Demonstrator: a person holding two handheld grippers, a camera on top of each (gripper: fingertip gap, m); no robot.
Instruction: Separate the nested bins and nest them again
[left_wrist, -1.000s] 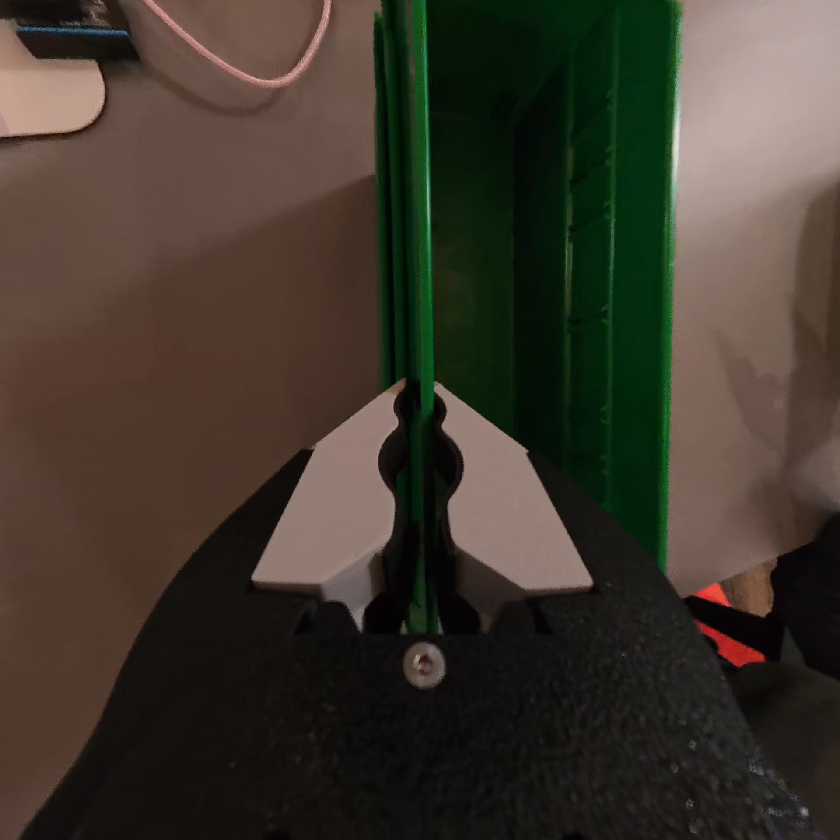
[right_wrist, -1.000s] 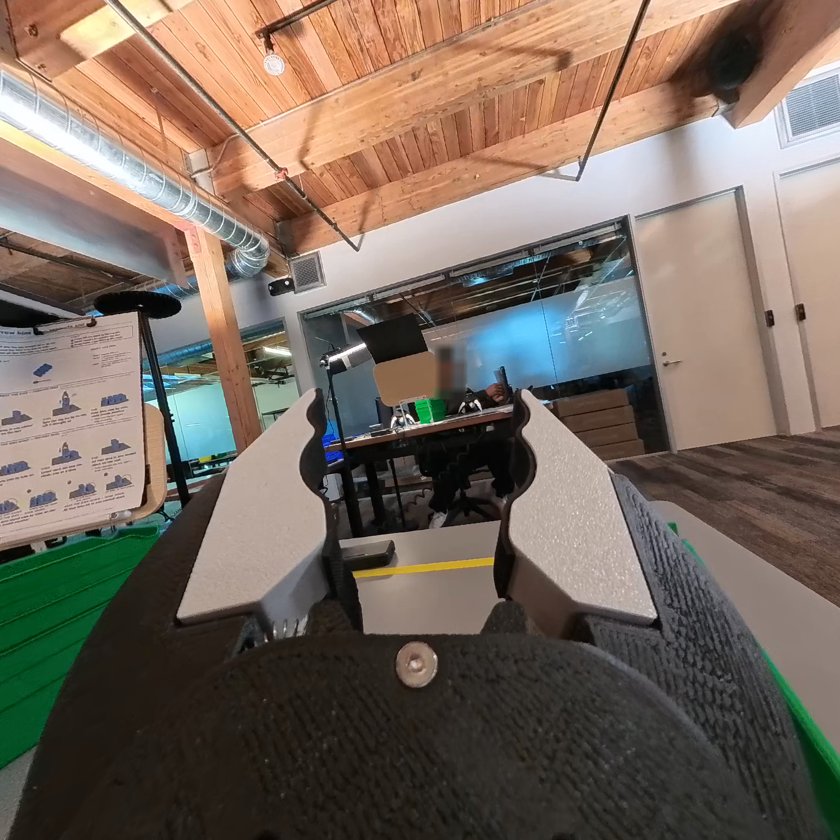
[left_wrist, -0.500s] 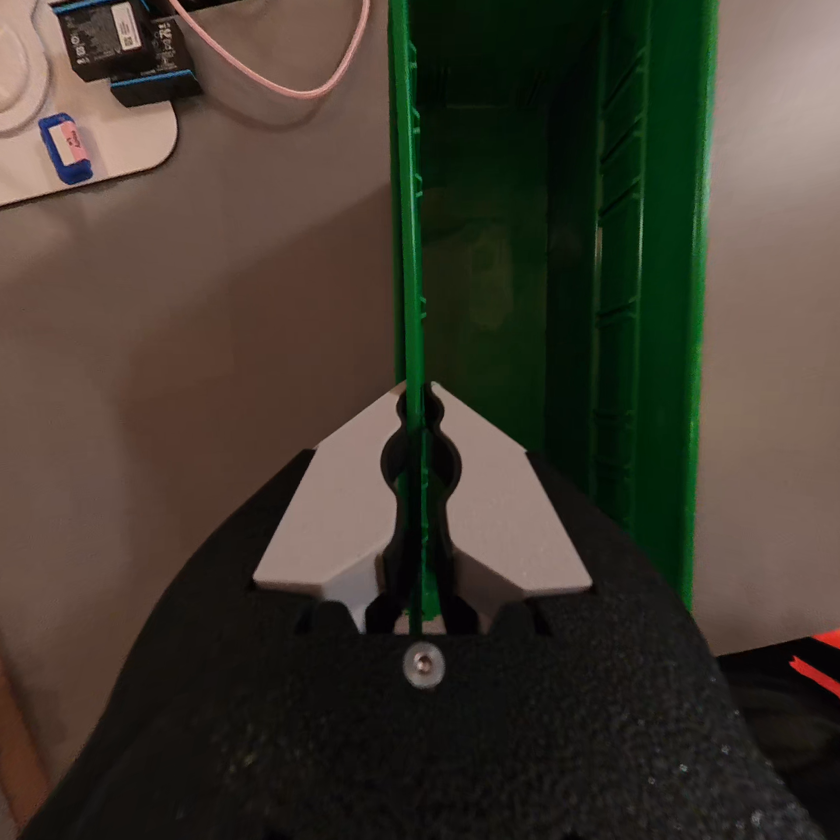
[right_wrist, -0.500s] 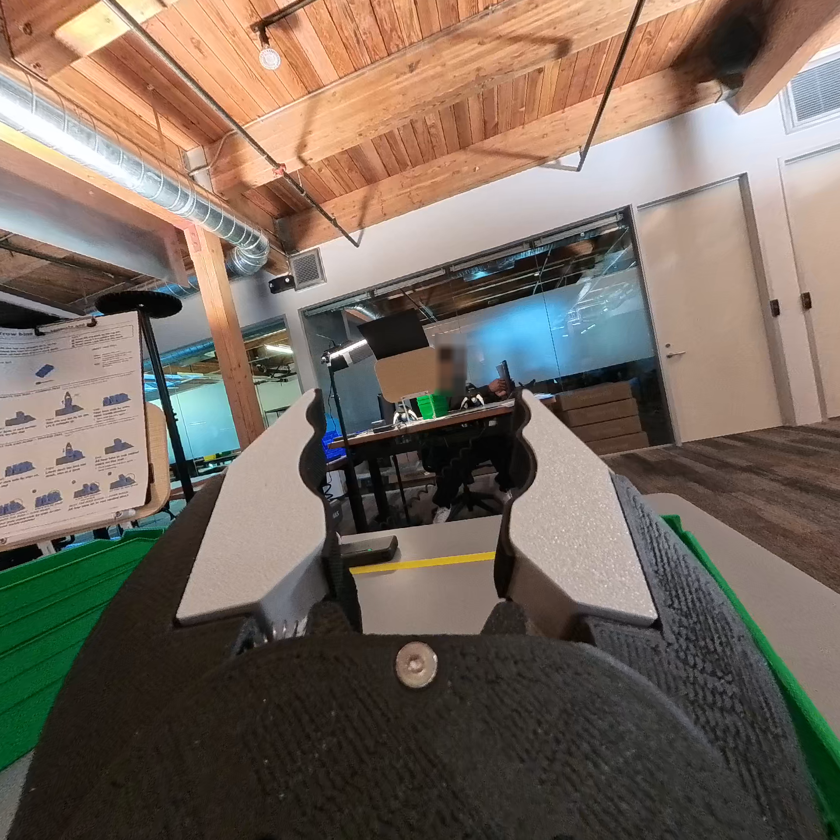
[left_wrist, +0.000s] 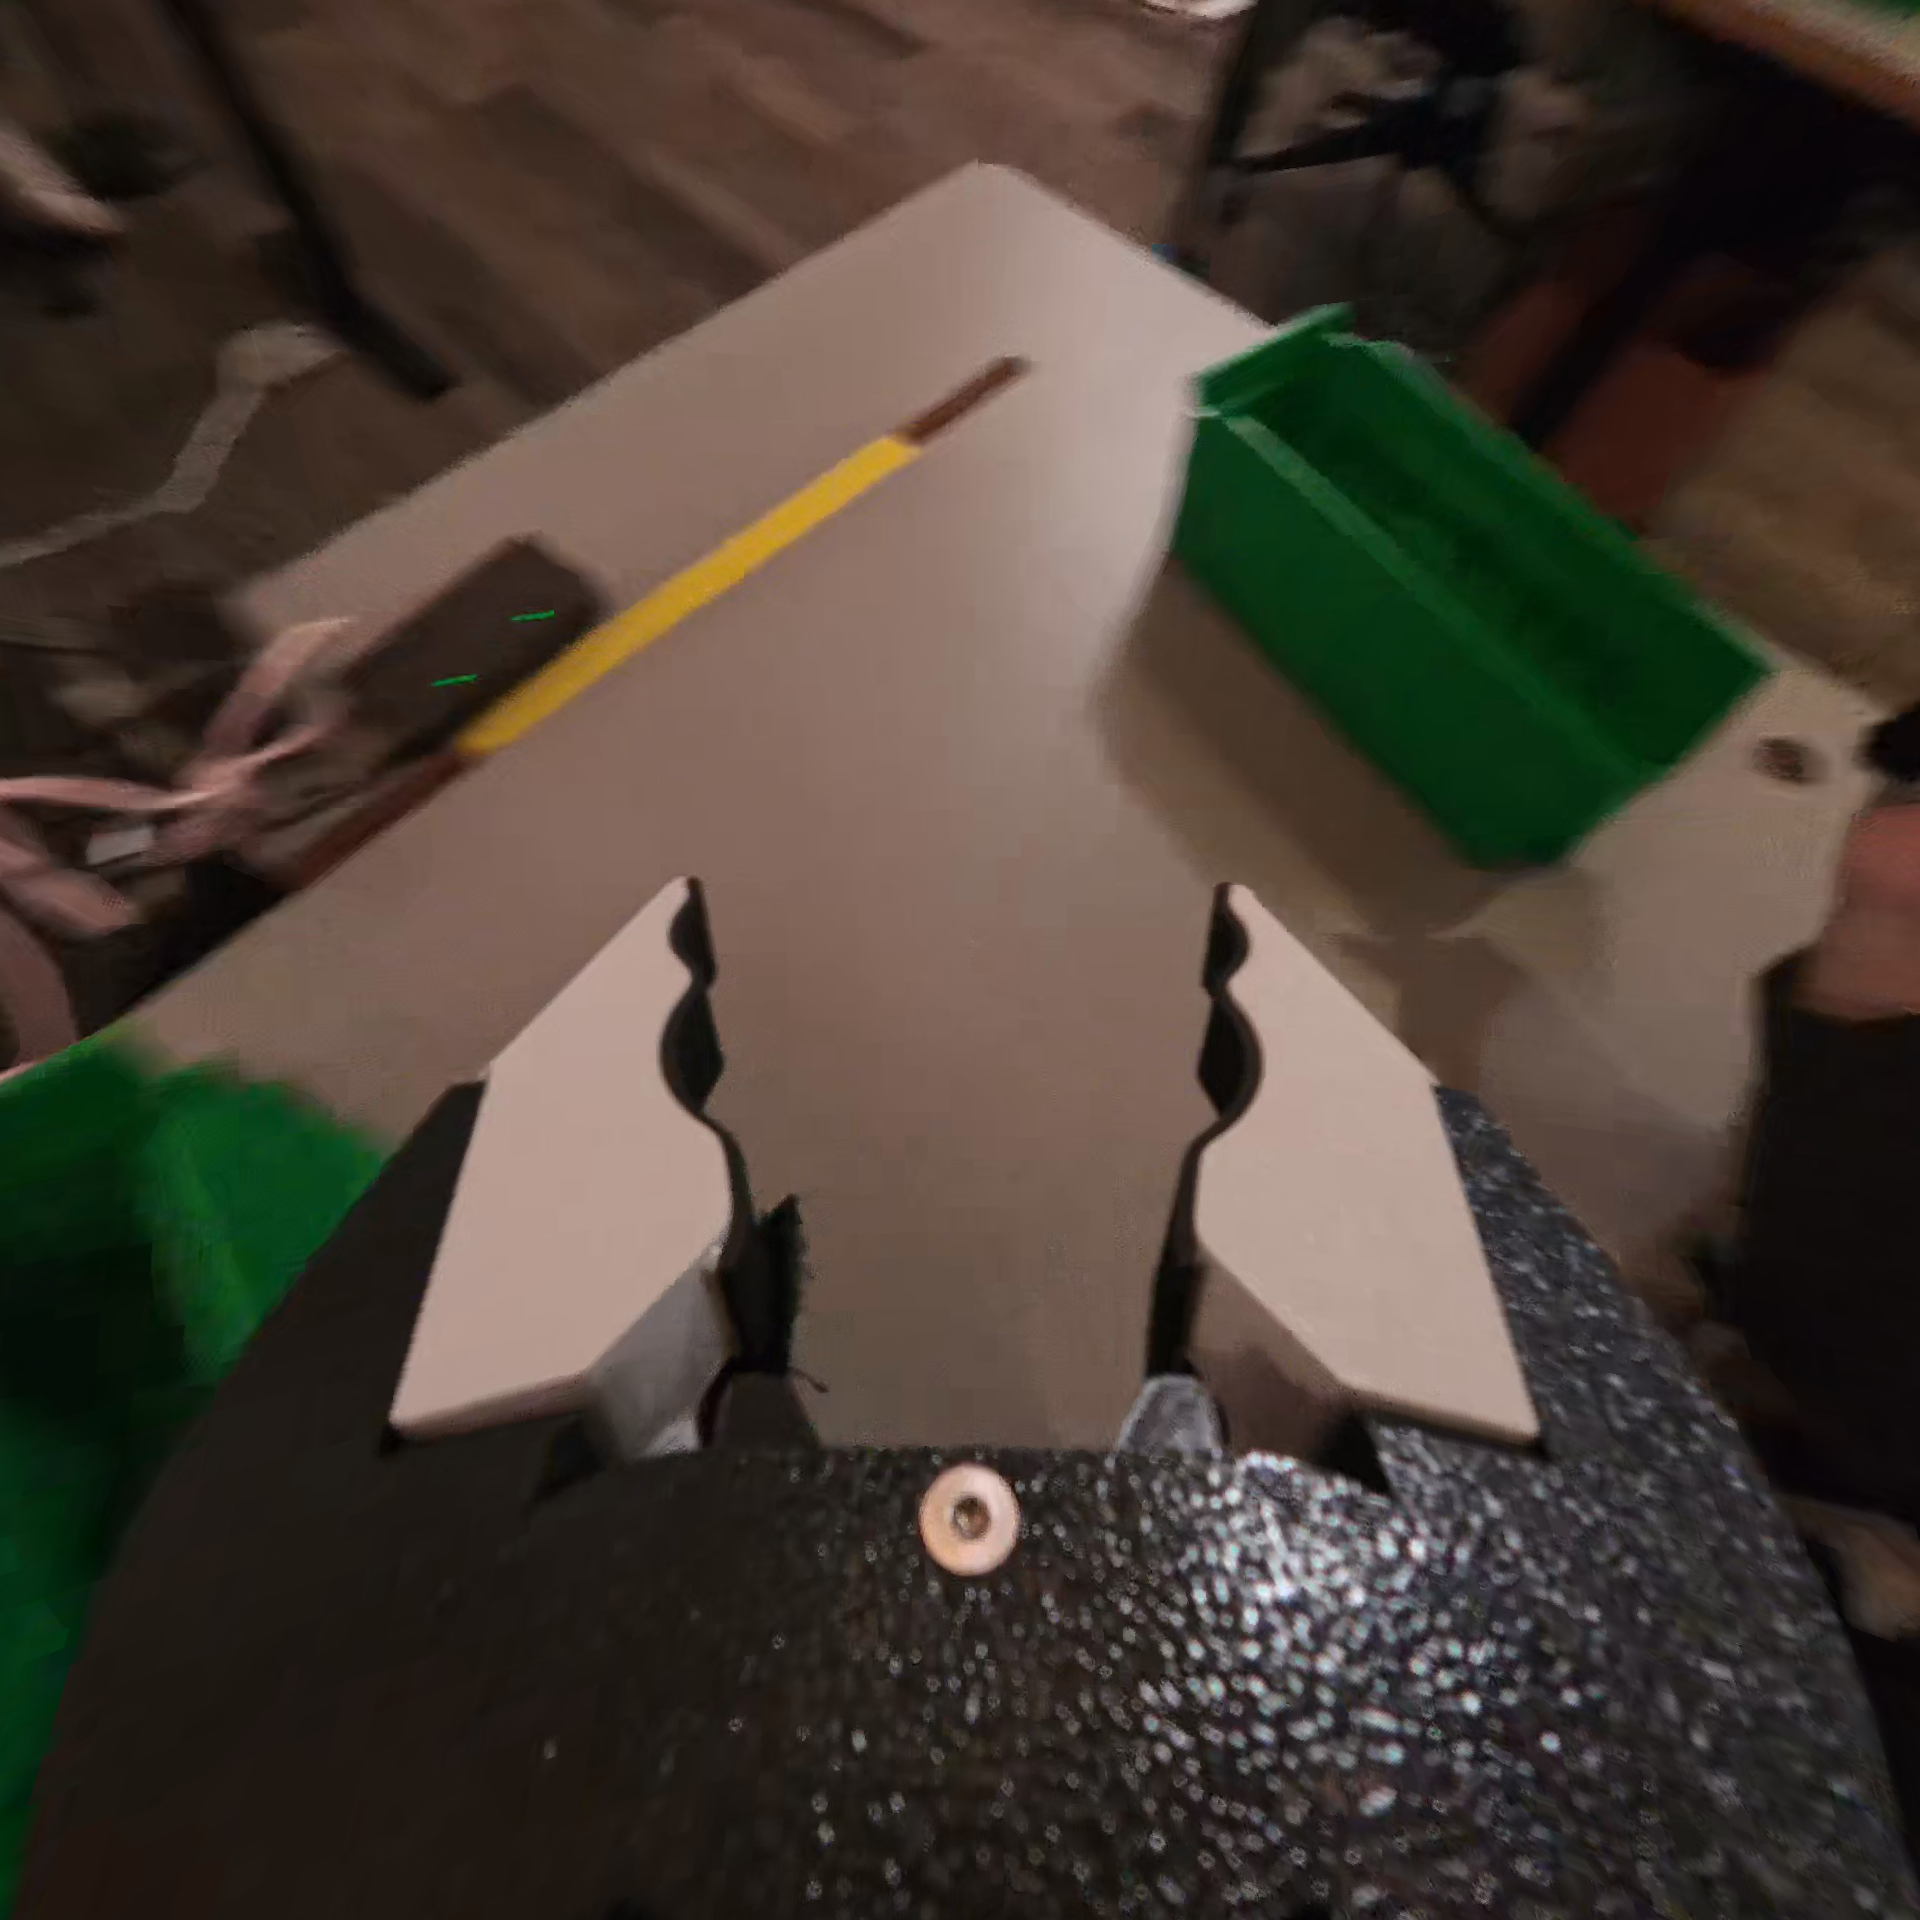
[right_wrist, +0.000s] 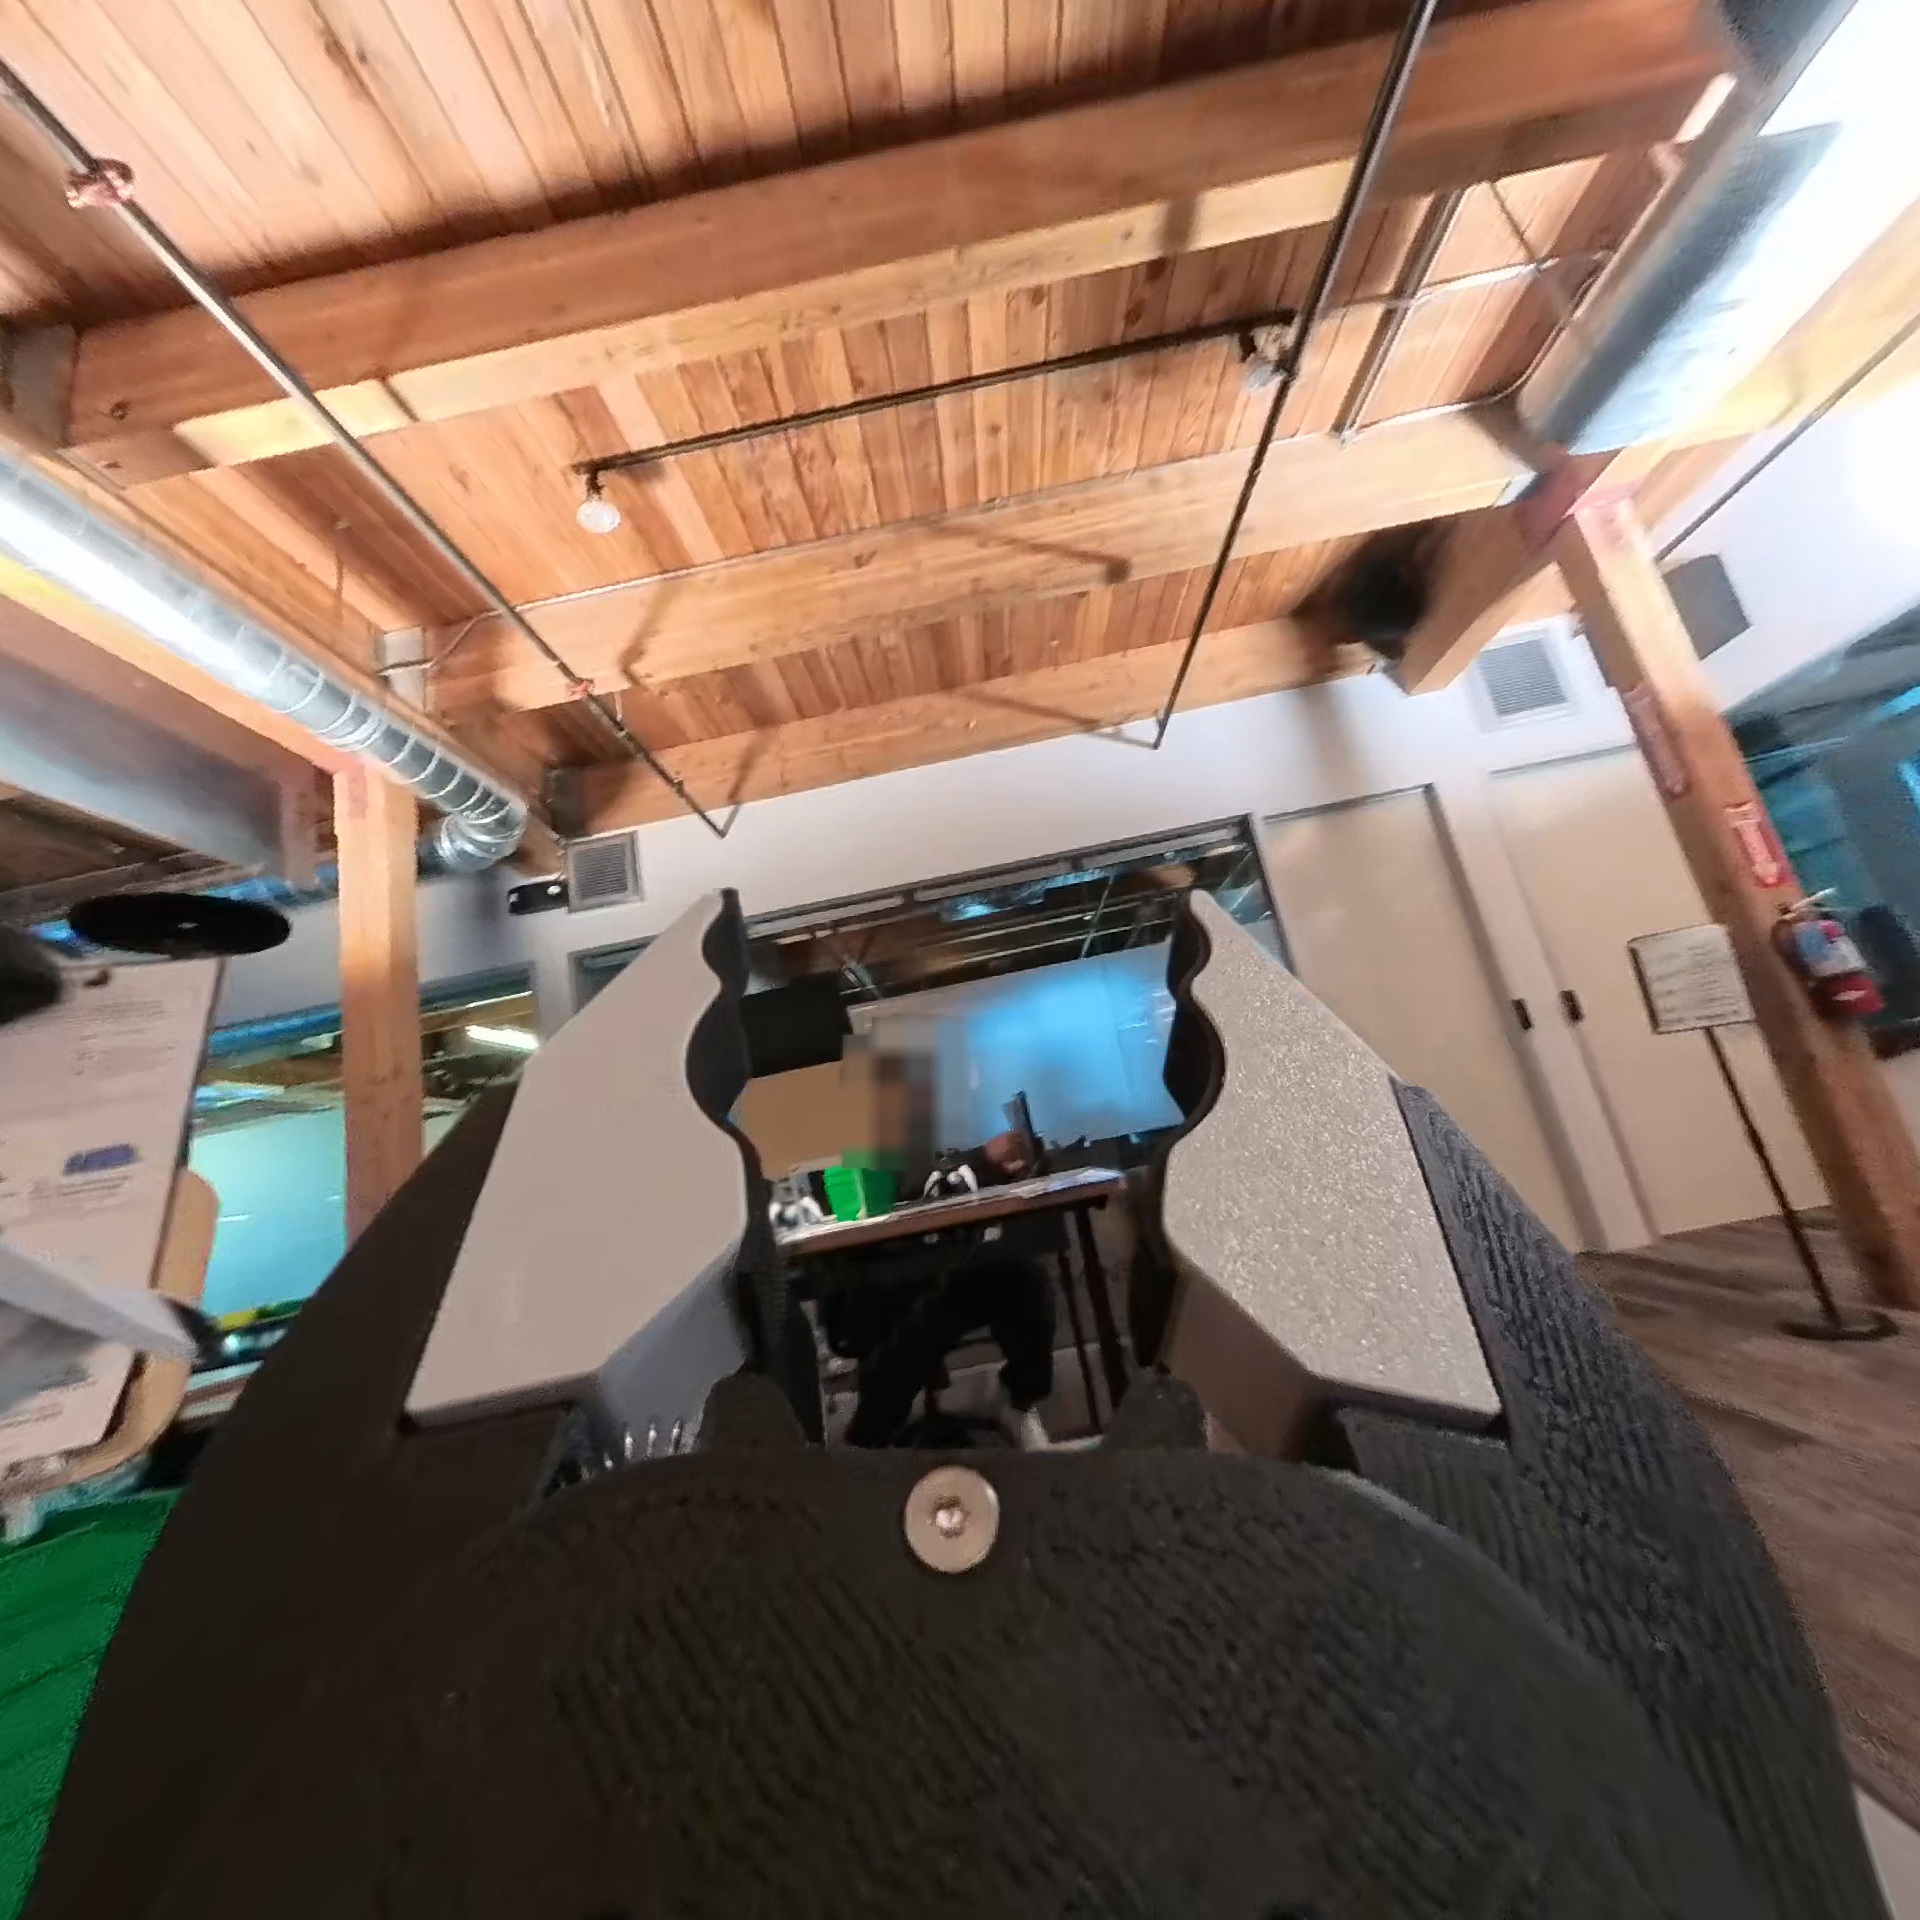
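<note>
Green plastic marks both bins. One green bin (left_wrist: 1455, 613), a long open-topped box with straight walls and a lipped rim, is seen on the pale surface (left_wrist: 935, 675) toward its far right corner, blurred by motion; whether it rests flat or is slightly tilted cannot be told. A second green bin (left_wrist: 114, 1299) is glimpsed only as a blurred green mass at the near left edge of the surface, beside the left hand-held gripper (left_wrist: 956, 904); the same green is seen at the lower left corner of the right wrist view (right_wrist: 52, 1662). The two bins are well apart.

A yellow strip (left_wrist: 686, 603) is laid across the surface to the left of the far bin, and just beyond it a dark flat device (left_wrist: 468, 644) and a tangle of pale cables (left_wrist: 156, 790) are found near the left edge of the surface. Bare surface alone is seen between the left hand-held gripper and the far bin.

The left hand-held gripper is held above the surface, angled down toward it, its fingers spread wide with nothing between them. The right hand-held gripper (right_wrist: 961, 914) is tipped upward toward the wooden ceiling (right_wrist: 831, 312), likewise spread wide and empty. Between its fingers, a distant desk (right_wrist: 935, 1210) with a seated person (right_wrist: 956, 1288) is framed.
</note>
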